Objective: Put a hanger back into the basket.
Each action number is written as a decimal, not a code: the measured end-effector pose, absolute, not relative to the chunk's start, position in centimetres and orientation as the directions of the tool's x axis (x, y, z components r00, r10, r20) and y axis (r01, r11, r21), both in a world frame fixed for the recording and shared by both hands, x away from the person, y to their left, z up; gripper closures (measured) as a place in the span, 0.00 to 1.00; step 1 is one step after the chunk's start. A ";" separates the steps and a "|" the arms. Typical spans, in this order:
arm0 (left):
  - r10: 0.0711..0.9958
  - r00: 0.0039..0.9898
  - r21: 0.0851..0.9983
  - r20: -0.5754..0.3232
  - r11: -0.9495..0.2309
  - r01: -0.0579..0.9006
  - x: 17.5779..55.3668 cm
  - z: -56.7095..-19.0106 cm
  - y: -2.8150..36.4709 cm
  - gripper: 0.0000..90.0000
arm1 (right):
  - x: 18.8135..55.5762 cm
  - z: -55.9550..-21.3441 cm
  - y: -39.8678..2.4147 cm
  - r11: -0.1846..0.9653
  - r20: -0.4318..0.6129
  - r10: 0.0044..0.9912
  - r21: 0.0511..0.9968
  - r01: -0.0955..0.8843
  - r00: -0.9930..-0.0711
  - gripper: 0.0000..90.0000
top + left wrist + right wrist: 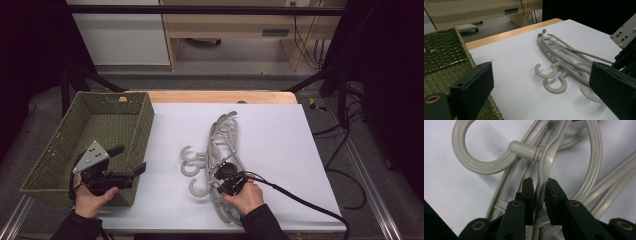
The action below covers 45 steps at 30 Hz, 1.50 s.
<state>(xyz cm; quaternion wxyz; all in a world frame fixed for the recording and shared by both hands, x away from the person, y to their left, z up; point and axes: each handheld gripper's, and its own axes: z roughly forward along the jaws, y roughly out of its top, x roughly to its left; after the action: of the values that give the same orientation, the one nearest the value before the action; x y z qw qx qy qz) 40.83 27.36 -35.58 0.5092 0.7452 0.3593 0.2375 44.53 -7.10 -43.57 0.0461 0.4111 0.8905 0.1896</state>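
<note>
Several grey plastic hangers (223, 142) lie in a tangled pile on the white table cover (280, 145). My right gripper (220, 176) is down on the near end of the pile. In the right gripper view its jaws (539, 186) are shut on the thin arm of one hanger (547, 160), just below where the hook (480, 166) joins it. My left gripper (129, 159) hovers open and holds nothing, at the near right corner of the green basket (144, 112). Past its wide jaws (541, 87), the hangers (564, 58) lie ahead.
The woven green basket (444, 55) stands at the table's left and has nothing in it. A black cable (300, 200) trails from the right gripper to the near right edge. The wooden table edge (220, 96) runs along the back, with cabinets beyond.
</note>
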 end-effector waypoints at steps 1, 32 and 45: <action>0.776 0.630 0.929 -0.010 -0.225 0.293 40.8 -35.6 27.4 0.06 | 44.5 -43.5 -7.2 0.588 0.082 0.750 0.371 0.719 -0.656 0.88; 0.738 0.674 0.924 0.041 -0.285 0.256 40.3 -35.1 26.5 0.06 | 44.7 -34.8 -12.9 0.605 0.174 0.638 0.489 0.629 -0.750 0.92; 0.606 0.774 0.852 0.184 -0.491 0.182 39.6 -35.1 22.5 0.06 | 43.7 -33.6 -13.4 0.686 0.243 0.460 0.514 0.515 -0.854 0.92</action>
<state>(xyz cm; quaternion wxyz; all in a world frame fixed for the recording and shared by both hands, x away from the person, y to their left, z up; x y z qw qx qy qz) 39.58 22.49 -35.08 0.4452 0.8299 0.2372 0.2382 43.66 -13.40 -33.55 -0.0471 0.2657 0.9169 0.2940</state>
